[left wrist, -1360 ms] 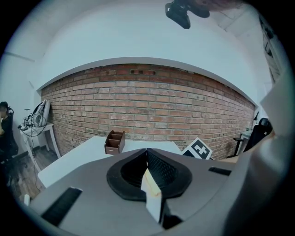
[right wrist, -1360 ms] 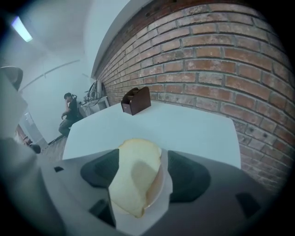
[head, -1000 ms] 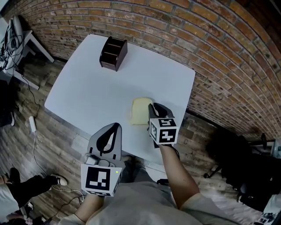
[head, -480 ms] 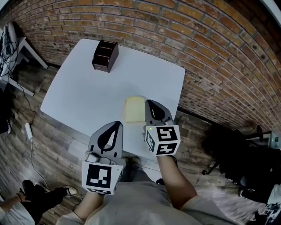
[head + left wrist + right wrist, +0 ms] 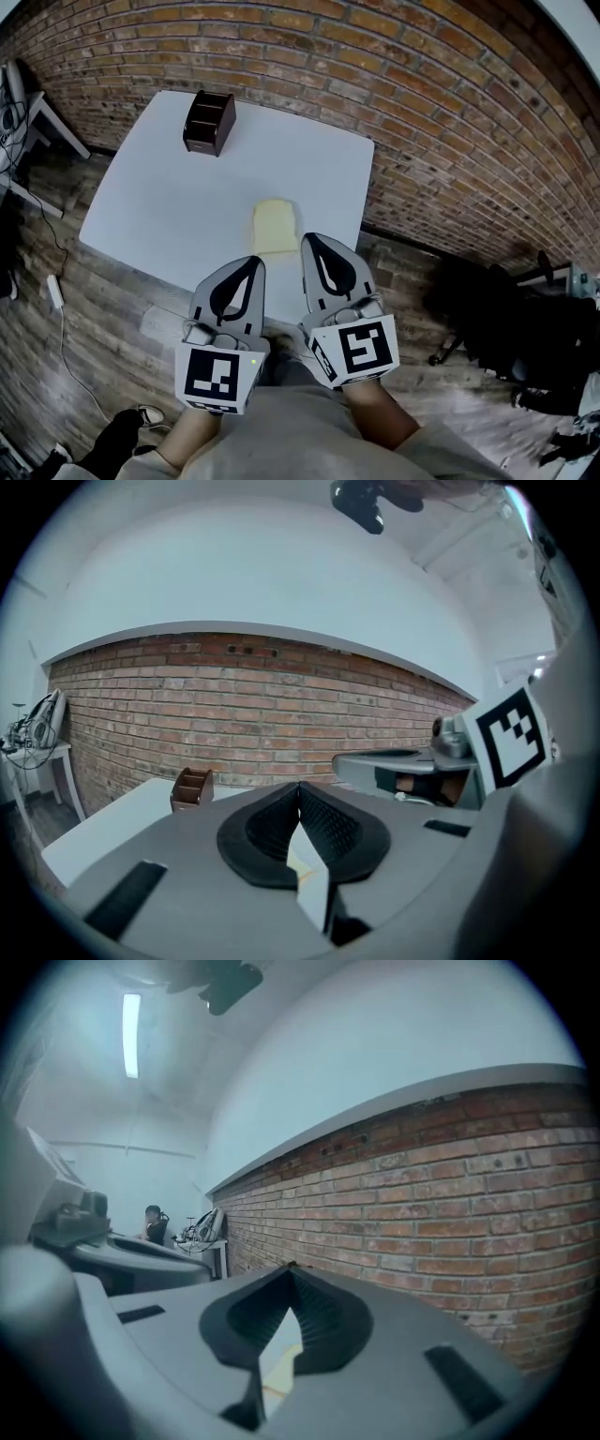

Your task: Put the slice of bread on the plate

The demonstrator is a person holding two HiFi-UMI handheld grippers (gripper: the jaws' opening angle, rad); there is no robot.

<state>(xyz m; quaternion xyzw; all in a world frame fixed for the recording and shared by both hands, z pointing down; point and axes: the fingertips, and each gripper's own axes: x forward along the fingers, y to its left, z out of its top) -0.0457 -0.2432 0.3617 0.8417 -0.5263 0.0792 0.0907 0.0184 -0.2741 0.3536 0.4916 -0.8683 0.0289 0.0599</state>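
**Bread not yet plated; both tongs shut and empty**

The slice of bread [image 5: 274,227] was seen lying flat on the bare white surface [image 5: 159,206], close to its near edge, and no plate was to be found in any view. The left tongs [image 5: 247,263] and the right tongs [image 5: 313,238] were held side by side over that near edge, clear of the slice, each pair pressed together with nothing gripped. A brown wooden holder [image 5: 208,122] was seen at the far corner. The task was judged hardly begun: the slice had yet to be grasped, lifted and set down, and a plate had yet to be located.
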